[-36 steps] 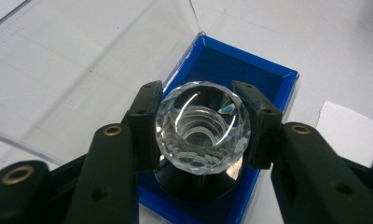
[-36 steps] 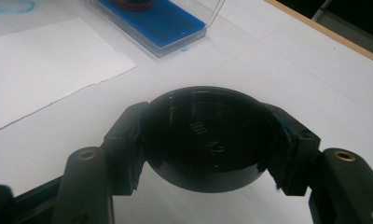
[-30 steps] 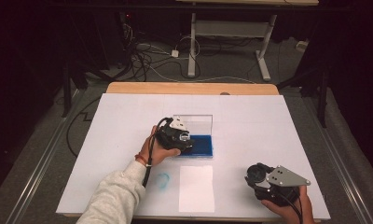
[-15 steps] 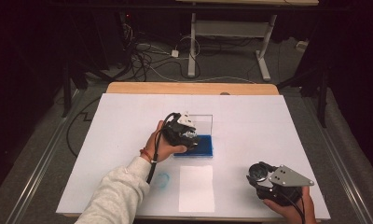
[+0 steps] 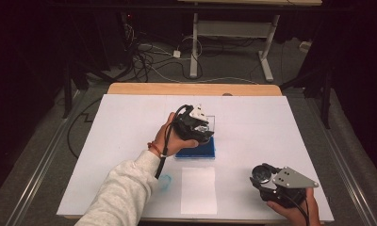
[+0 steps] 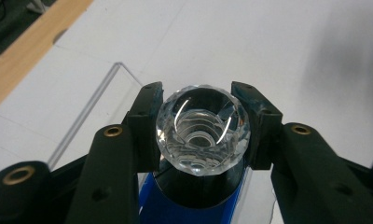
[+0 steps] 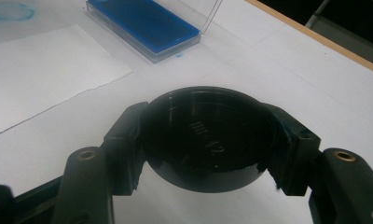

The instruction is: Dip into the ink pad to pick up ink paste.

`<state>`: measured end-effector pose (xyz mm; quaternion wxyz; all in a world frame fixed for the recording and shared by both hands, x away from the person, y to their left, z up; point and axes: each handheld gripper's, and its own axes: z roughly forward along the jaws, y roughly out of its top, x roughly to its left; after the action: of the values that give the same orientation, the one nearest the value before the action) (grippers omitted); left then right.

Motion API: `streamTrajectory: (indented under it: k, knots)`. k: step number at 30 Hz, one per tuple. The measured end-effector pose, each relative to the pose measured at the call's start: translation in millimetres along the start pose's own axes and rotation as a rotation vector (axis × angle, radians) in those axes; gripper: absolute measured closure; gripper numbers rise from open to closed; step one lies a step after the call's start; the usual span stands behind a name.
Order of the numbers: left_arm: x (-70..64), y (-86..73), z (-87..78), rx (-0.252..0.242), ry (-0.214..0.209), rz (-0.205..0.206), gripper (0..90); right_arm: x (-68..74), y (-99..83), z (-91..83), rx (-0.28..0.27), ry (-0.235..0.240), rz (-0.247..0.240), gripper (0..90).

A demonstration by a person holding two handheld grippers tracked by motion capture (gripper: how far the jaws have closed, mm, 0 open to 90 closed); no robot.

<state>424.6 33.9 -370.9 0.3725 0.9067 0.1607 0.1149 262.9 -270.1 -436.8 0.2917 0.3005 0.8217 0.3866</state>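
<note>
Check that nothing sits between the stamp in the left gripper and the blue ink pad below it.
Nothing visible stands in the way. The left gripper holds the stamp directly over the ink pad, whose clear lid stands open behind. Whether stamp and pad touch cannot be told.

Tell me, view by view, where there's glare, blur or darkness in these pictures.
High view: the white table is evenly lit, the room behind nearly black. Left gripper view: bright curved highlights on the faceted crystal knob; near jaws soft. Right gripper view: the black round cap is dark and glossy, its lettering faint; the blue ink pad stays sharp.
</note>
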Motion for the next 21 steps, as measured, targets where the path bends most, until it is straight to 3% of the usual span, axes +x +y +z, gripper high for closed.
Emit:
streamTrajectory:
  k: [7, 15, 21]
  knots:
    - [1.1, 2.6, -0.1, 0.005, -0.012, 0.007, 54.7, 0.7, 0.3, 0.2, 0.000, 0.003, -0.001, 38.2]
    - [3.4, -20.9, 26.8, 0.055, -0.031, -0.039, 54.6, 0.2, -0.8, 1.0, 0.007, 0.007, 0.000, 38.2]
    - [-0.8, -35.3, 44.5, 0.088, -0.025, -0.036, 54.6, 1.4, -0.9, 1.9, 0.015, 0.008, -0.005, 38.2]
